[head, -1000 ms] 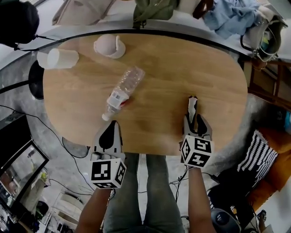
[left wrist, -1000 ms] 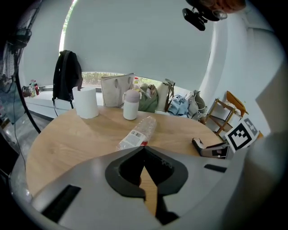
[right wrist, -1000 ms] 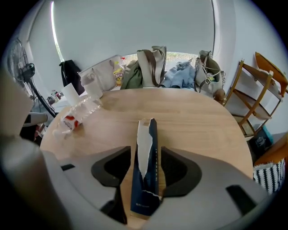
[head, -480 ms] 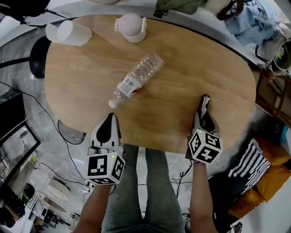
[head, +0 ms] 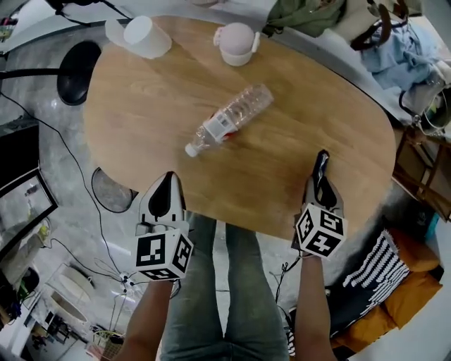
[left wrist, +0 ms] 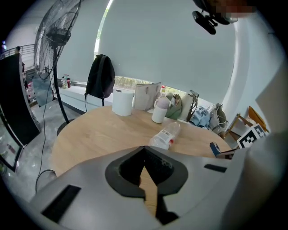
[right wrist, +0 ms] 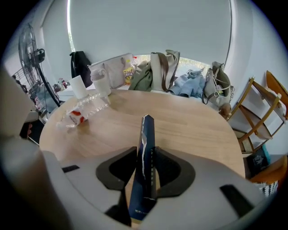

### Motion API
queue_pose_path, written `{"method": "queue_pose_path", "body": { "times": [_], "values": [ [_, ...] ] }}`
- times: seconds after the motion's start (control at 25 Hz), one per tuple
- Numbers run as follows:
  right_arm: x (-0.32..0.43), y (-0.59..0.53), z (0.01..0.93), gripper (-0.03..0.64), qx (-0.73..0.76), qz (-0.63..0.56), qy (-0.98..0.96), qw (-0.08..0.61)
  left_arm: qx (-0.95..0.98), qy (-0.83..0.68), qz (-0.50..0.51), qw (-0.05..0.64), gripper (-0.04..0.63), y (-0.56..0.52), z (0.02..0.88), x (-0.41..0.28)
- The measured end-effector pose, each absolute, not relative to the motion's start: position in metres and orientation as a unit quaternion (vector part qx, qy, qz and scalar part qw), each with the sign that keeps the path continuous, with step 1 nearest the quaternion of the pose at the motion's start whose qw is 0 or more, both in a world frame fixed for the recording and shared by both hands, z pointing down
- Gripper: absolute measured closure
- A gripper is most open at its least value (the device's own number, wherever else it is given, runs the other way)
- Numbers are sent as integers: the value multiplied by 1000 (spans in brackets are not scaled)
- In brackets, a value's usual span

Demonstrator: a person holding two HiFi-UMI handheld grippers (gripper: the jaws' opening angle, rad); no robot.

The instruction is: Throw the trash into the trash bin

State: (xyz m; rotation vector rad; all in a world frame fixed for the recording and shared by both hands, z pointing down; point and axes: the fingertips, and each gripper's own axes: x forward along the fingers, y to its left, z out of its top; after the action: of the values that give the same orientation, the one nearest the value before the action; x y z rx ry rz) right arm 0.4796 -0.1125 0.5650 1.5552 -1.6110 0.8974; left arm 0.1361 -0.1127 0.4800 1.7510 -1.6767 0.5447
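A crushed clear plastic bottle (head: 231, 120) with a red-and-white label lies on its side in the middle of the round wooden table (head: 141, 106); it also shows in the left gripper view (left wrist: 165, 134) and the right gripper view (right wrist: 83, 110). My right gripper (head: 321, 185) is at the table's near right edge; its jaws have just been closing and now press on a flat dark blue packet (right wrist: 146, 130) standing on edge between them. My left gripper (head: 168, 178) hangs at the near left edge, tips together, holding nothing, short of the bottle's cap.
A white cup (head: 141, 35) lies on its side and a pale mug (head: 238, 44) stands at the table's far edge. Bags and clothes (head: 310, 14) are piled behind. A black stool base (head: 77, 70) is at left, a wooden rack (right wrist: 261, 112) at right. No bin shows.
The head view has swung, so the table sits more to the right and lower. My left gripper has drawn back from the bottle's cap toward the table's edge. The right gripper stays on the packet.
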Motion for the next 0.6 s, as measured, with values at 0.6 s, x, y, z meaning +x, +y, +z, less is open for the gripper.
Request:
{"method": "queue_pose_path", "body": {
  "times": [0.6],
  "values": [
    [377, -150, 460, 492, 519, 276, -741, 326, 570, -755, 116, 303, 586, -74, 391, 51]
  ]
}}
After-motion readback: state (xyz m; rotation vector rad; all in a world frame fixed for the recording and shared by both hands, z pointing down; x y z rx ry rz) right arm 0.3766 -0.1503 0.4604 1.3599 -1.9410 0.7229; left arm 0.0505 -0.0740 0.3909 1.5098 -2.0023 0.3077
